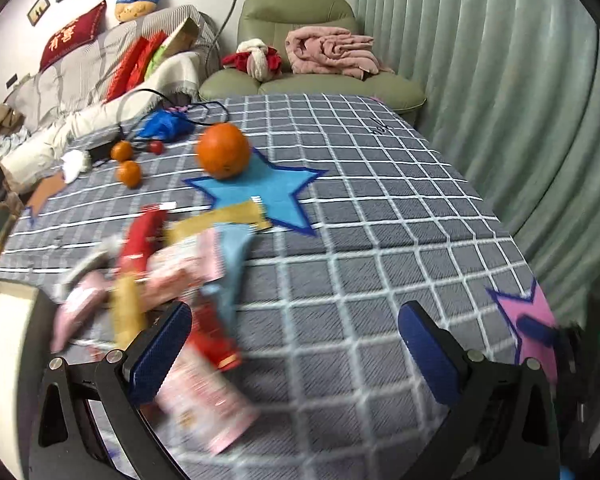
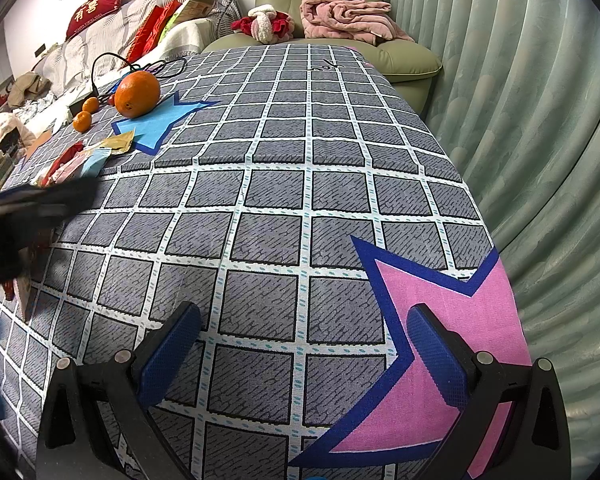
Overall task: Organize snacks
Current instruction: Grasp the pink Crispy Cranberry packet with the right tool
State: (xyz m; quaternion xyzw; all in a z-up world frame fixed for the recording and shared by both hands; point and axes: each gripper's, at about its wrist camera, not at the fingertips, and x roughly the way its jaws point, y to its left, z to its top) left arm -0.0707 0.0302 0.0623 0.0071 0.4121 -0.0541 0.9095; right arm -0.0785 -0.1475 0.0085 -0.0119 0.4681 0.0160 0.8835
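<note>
Beside white container, loose snack packets

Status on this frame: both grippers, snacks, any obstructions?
Left gripper open, empty. Right gripper open over bare tablecloth. Snack packets piled loose beside left gripper. Large orange beyond pile, clear.

Snack packets — motion-blurred, unreadable
</note>
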